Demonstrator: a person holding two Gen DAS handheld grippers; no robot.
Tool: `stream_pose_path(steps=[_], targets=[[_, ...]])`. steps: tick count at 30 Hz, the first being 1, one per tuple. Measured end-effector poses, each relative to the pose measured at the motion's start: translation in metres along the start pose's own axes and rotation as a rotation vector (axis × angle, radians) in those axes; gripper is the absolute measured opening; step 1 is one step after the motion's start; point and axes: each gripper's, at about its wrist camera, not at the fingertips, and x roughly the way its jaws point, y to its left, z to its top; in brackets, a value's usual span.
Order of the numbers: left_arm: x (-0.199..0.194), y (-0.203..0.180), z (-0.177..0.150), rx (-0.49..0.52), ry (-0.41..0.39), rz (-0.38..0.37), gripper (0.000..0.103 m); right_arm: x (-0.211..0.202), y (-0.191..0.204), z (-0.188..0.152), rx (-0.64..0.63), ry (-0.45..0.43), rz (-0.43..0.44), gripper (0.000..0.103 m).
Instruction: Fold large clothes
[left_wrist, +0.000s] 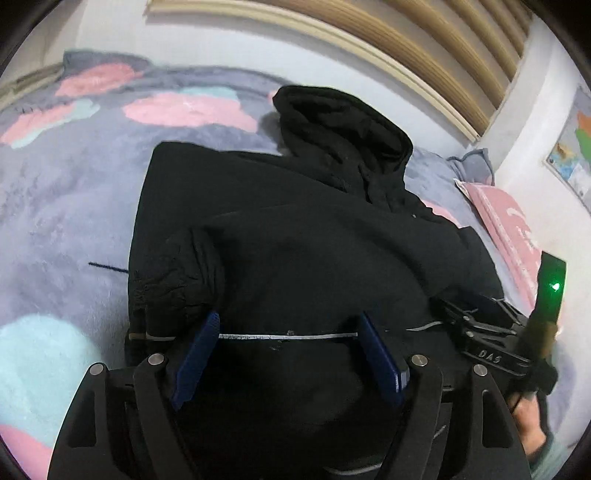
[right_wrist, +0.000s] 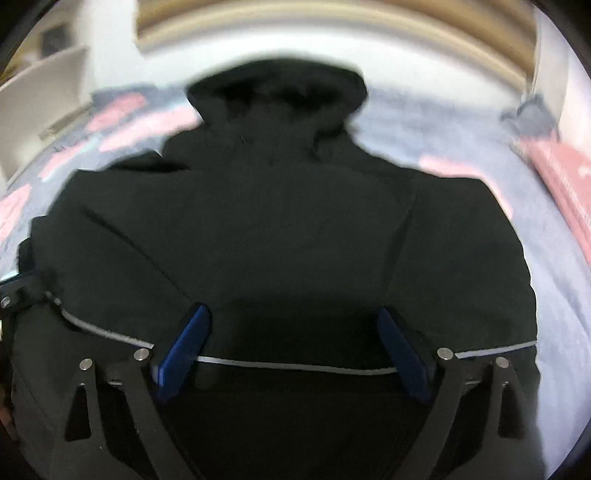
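Black hooded jacket (left_wrist: 295, 229) lies flat on the fleece blanket (left_wrist: 66, 206), hood toward frame top in both views. My left gripper (left_wrist: 288, 325) stands wide open over the pale hem stripe (left_wrist: 288, 336), lower centre, gripping nothing. My right gripper (right_wrist: 295, 317) is likewise spread wide over the same stripe, empty; that view is blurred.

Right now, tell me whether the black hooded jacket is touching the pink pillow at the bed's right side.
Cannot tell: in the left wrist view the black hooded jacket edge runs close beside the pink pillow, with no plain gap or contact.
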Motion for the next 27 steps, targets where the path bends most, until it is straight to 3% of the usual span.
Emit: stream_pose_path(steps=[4,16,20,25,27], targets=[[0.006,-0.012,-0.011,0.08,-0.056,0.077,0.078,0.005,-0.008,-0.002,0.034,0.003,0.04,0.096],[0.002,-0.007,-0.014,0.067,-0.081,0.053,0.079,0.006,-0.007,-0.002,0.02,0.01,0.008,0.097],[0.003,-0.021,-0.016,0.107,-0.076,0.129,0.08,0.005,-0.009,-0.001,0.029,0.012,0.028,0.097],[0.001,-0.019,-0.016,0.114,-0.069,0.105,0.08,0.0,-0.003,-0.002,0.035,0.041,-0.033,0.097],[0.005,-0.019,-0.013,0.13,-0.041,0.112,0.081,-0.019,0.001,-0.001,0.068,0.052,-0.08,0.091]])
